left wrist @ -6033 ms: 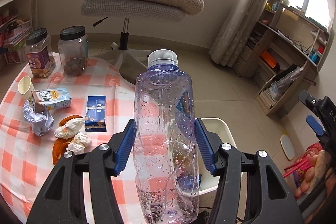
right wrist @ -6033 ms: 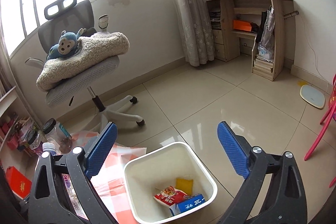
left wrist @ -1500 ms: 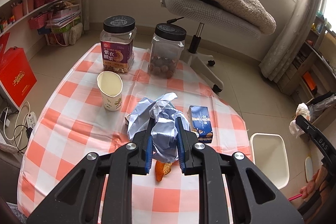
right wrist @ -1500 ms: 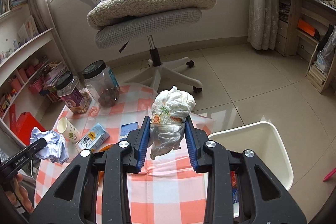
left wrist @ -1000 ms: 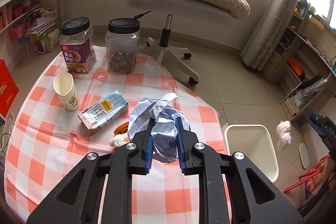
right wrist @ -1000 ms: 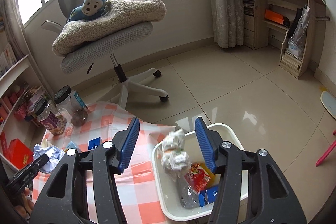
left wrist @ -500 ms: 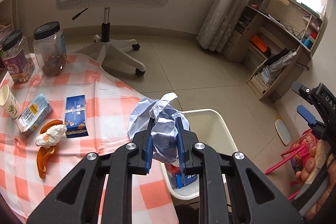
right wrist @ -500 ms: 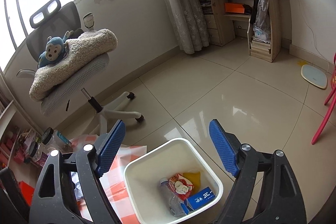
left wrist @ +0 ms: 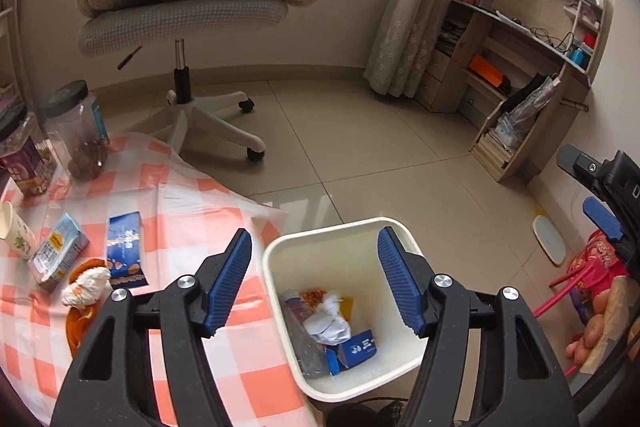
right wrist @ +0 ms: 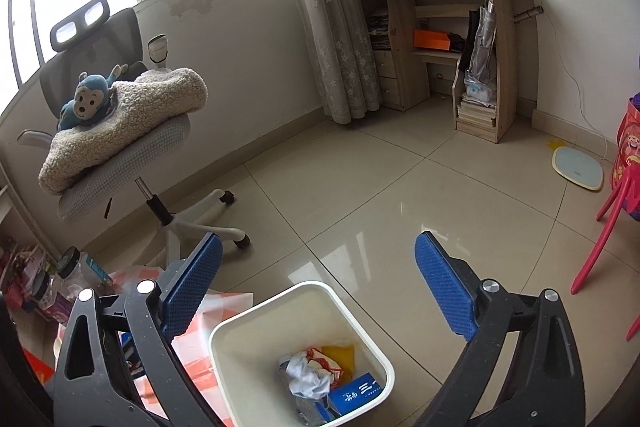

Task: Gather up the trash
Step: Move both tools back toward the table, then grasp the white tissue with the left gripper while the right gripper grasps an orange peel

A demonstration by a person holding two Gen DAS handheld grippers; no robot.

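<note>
My left gripper (left wrist: 314, 243) hangs over the white bin (left wrist: 332, 225), its jaws opening with nothing between them. The crumpled pale-blue paper (left wrist: 328, 319) lies in the bin on a clear bottle (left wrist: 298, 323), beside a blue box (left wrist: 360, 345) and wrappers. My right gripper (right wrist: 318, 247) is also above the bin (right wrist: 224, 347), jaws opening wide and empty. On the checked tablecloth (left wrist: 180, 207) to the left lie a milk carton (left wrist: 56, 255), a blue packet (left wrist: 125, 247), a tissue wad (left wrist: 86, 285) on orange peel (left wrist: 78, 323), and a paper cup (left wrist: 14, 231).
Two lidded jars (left wrist: 78, 131) stand at the table's far edge. Beyond it is an office chair (left wrist: 184, 19) with a blanket and a toy monkey. A wooden desk with shelves (left wrist: 520, 67) lines the right wall. A pink chair (right wrist: 608, 227) and a floor scale (right wrist: 578, 169) are at right.
My left gripper swung from the table to over the bin, opened and let go of the crumpled paper, which now lies in the bin. My right gripper's jaws spread wider.
</note>
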